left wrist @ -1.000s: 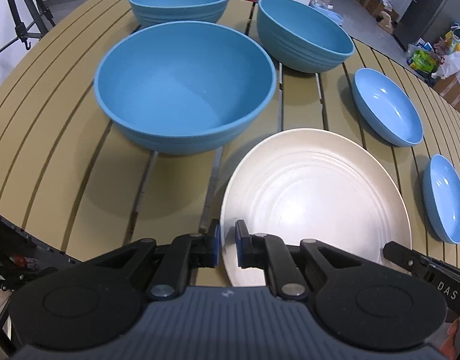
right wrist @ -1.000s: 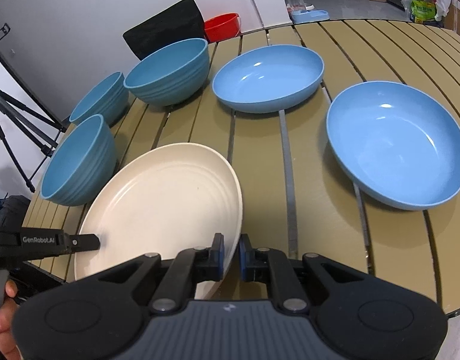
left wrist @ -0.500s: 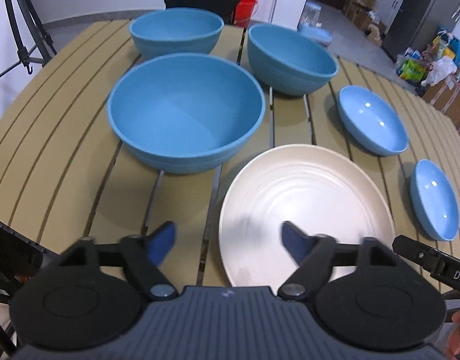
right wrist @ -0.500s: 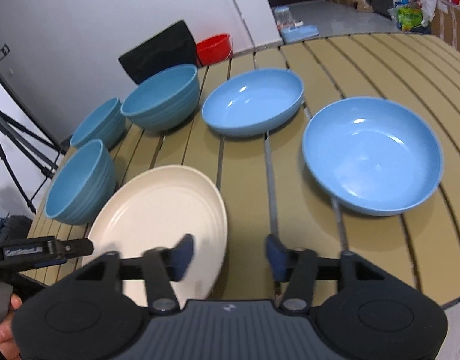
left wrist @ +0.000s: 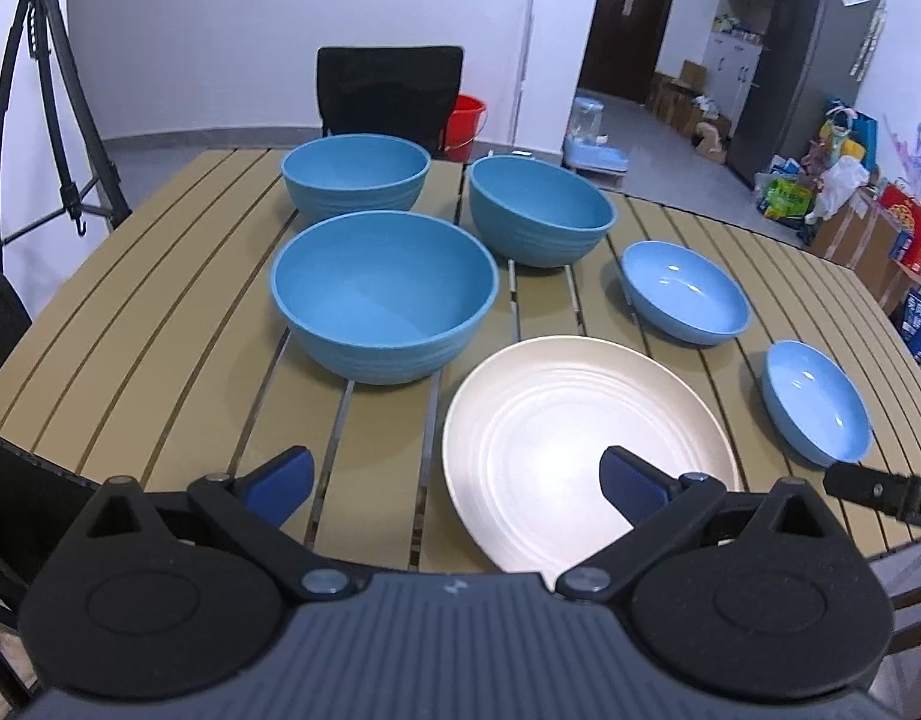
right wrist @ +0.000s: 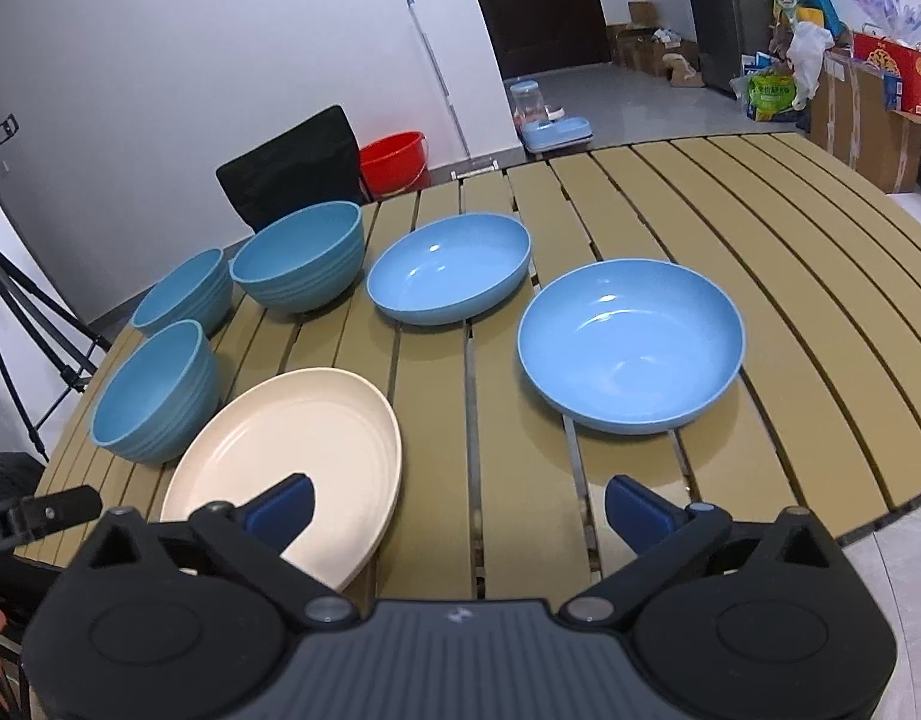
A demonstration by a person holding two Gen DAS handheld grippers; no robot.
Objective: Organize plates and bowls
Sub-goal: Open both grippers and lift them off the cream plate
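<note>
A cream plate (left wrist: 574,438) lies flat on the slatted table near its front edge; it also shows in the right wrist view (right wrist: 292,438). Three deep blue bowls (left wrist: 385,294) (left wrist: 355,180) (left wrist: 538,210) stand behind it, and two shallow light-blue bowls (right wrist: 448,267) (right wrist: 631,345) sit to its right. My left gripper (left wrist: 454,483) is open and empty, held back above the plate's near-left rim. My right gripper (right wrist: 457,507) is open and empty above the plate's near-right rim.
The tan slatted table (left wrist: 160,276) ends close in front of both grippers. A black chair (left wrist: 391,90) and a red bucket (left wrist: 469,120) stand behind the table. A tripod (left wrist: 40,90) is at the left. Boxes and bags (left wrist: 850,198) clutter the floor at the right.
Both grippers were shut on the cream plate's near rim, then opened wide and drew back and up. The plate now lies flat on the table.
</note>
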